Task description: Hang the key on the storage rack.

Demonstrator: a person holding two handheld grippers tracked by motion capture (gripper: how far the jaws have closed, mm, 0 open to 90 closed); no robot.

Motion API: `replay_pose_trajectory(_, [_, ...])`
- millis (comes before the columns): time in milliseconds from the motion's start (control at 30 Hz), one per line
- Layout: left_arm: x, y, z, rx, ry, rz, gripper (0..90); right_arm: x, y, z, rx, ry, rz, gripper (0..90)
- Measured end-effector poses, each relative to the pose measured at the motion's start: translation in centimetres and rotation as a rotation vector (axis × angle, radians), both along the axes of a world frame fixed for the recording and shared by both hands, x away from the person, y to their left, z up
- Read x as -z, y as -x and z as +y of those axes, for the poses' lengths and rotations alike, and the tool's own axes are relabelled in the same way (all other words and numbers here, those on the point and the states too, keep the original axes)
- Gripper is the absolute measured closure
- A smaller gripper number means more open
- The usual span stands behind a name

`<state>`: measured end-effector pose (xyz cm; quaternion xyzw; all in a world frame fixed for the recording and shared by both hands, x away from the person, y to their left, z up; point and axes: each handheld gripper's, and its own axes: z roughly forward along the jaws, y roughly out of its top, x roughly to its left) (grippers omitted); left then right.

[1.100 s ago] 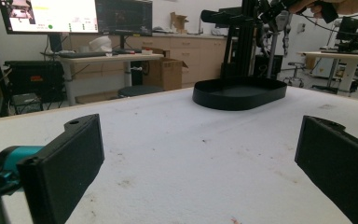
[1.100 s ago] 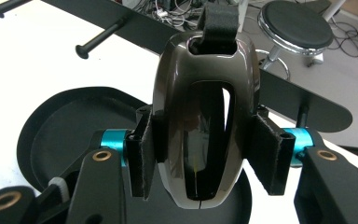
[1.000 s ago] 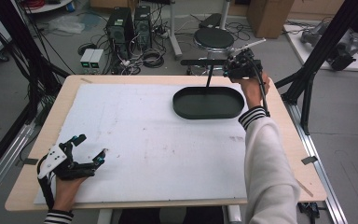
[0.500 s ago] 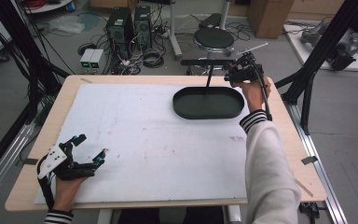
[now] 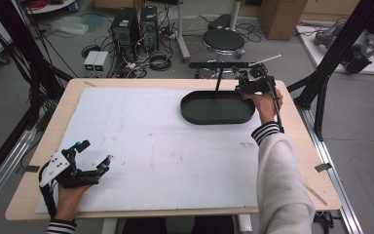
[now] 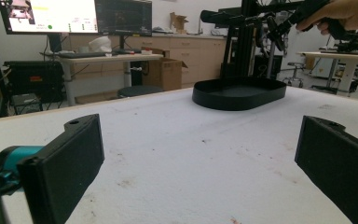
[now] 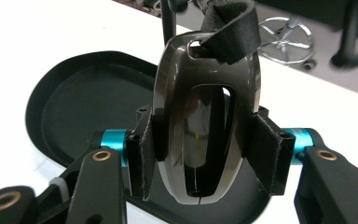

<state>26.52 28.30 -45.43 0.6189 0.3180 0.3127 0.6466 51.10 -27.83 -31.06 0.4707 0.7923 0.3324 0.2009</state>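
The right gripper (image 5: 246, 87) hung over the far right rim of the black oval tray (image 5: 195, 113), at about two o'clock on the table (image 5: 292, 146) in the high view. Its jaws were clamped on a glossy dark key fob (image 7: 207, 116), one pad pressing each long side. In the right gripper view the key fob stood upright between the jaws, its rounded lower end at six o'clock, just above the tray floor, and its narrower top at twelve o'clock, where a black strap (image 7: 228, 30) passed through a loop. The pads met the key fob around its middle, at nine and three o'clock.

The left gripper (image 5: 95, 156) rested near the table's near left corner, at about seven o'clock, on the white mat (image 5: 151, 146). Its jaws stood wide apart with nothing between them, pointing toward the tray at roughly one o'clock in the left gripper view.
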Motion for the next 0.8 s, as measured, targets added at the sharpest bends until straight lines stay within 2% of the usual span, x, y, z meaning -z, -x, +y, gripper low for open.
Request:
replay_pose_trajectory(100, [0.0,0.0,0.0,0.0,-0.001,0.0,1.7,0.8,-0.2,-0.1,0.0,0.007,0.019,48.0])
replay_pose_trajectory(267, [0.0,0.0,0.0,0.0,-0.001,0.001,1.7,1.3,-0.8,0.2,0.011,0.001,-0.002,48.0])
replay_pose_trajectory(433, [0.0,0.0,0.0,0.0,-0.004,0.0,1.7,2.1,-1.3,0.3,0.018,-0.012,0.011,47.9])
replay_pose_trajectory(500, [0.0,0.0,0.0,0.0,-0.003,0.001,1.7,2.4,-1.6,0.3,0.021,0.0,0.002,48.0])
replay_pose_trajectory(800, [0.0,0.0,0.0,0.0,-0.003,0.0,1.7,2.9,-2.1,0.4,0.03,-0.017,-0.002,47.9])
